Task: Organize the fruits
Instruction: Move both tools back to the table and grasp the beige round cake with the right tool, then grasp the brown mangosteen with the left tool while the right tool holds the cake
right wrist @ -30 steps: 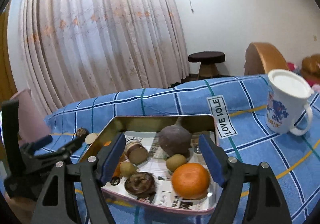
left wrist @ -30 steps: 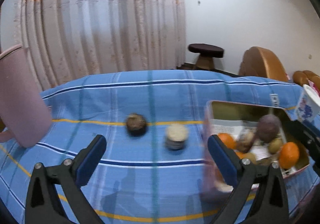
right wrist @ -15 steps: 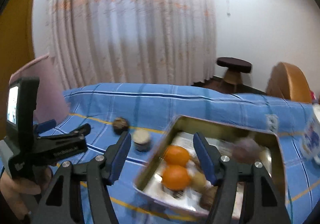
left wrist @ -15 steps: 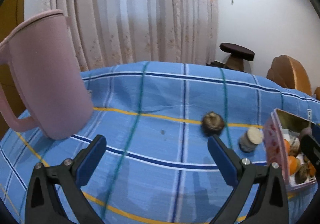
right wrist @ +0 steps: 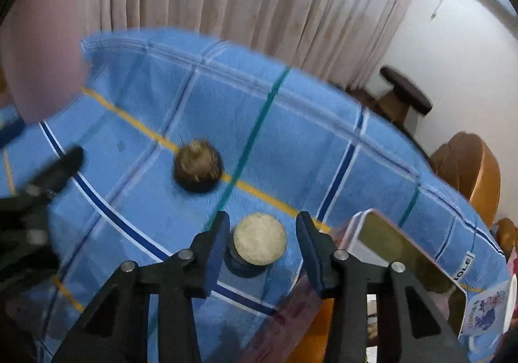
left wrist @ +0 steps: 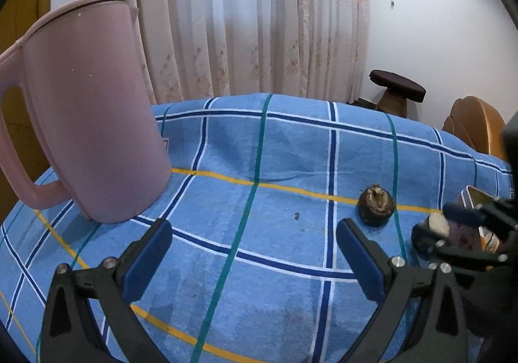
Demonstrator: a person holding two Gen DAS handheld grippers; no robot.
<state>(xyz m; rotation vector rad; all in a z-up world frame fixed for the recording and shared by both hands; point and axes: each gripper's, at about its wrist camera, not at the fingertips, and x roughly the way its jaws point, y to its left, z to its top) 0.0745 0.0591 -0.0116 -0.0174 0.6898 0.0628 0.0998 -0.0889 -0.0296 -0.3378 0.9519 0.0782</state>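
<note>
A pale, flat-topped round fruit piece (right wrist: 260, 242) sits on the blue checked cloth, right between the blue pads of my right gripper (right wrist: 263, 241), which is open around it with gaps on both sides. A dark brown round fruit (right wrist: 198, 166) lies beyond it to the left; it also shows in the left wrist view (left wrist: 376, 206). The metal tin (right wrist: 401, 253) with fruits is at the lower right. My left gripper (left wrist: 254, 258) is open and empty over bare cloth. The right gripper (left wrist: 453, 227) shows at the right edge of the left wrist view, by the pale piece (left wrist: 438, 224).
A tall pink jug (left wrist: 87, 123) stands at the left on the cloth. A white mug with a blue print (right wrist: 489, 309) is at the far right by the tin. A curtain, a dark stool (left wrist: 397, 89) and a brown chair (left wrist: 476, 123) stand behind the table.
My right gripper has swung left from over the tin and come down around the pale fruit piece. My left gripper has turned further left toward the jug.
</note>
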